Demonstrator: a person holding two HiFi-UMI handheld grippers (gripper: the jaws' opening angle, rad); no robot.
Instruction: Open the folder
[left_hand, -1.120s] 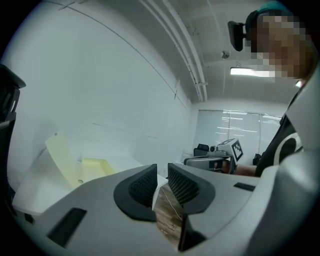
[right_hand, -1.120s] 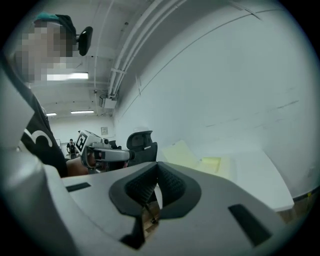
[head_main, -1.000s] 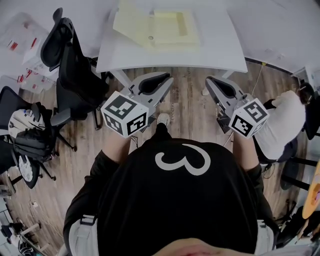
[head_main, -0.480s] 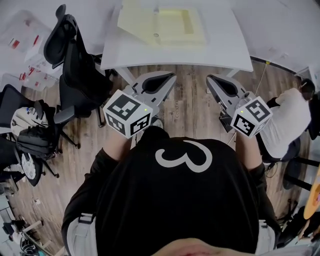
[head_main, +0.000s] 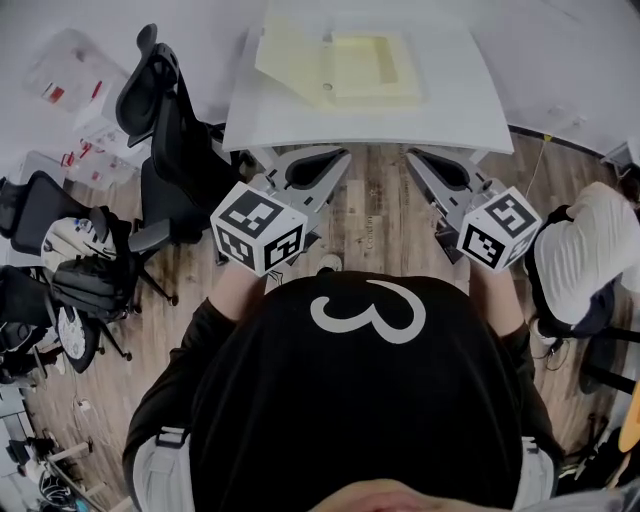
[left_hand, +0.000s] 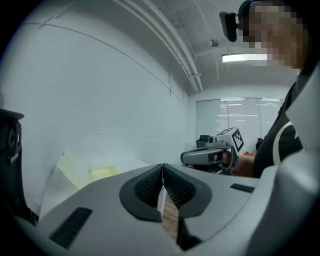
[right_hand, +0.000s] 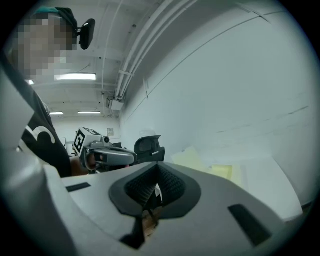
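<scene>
Both jaws are closed on nothing. The folder (head_main: 340, 65) lies ahead on the table (head_main: 455, 115), long side crosswise, nearer my left gripper (head_main: 338, 157) than my right gripper (head_main: 413, 157).

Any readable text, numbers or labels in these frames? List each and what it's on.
"3": large white numeral on the person's black shirt.
Clear bags on the floor, upper left: red print, too small to read.
Cubes on the left gripper and right gripper: square patterns, no letters.
No print visible on the folder.
</scene>
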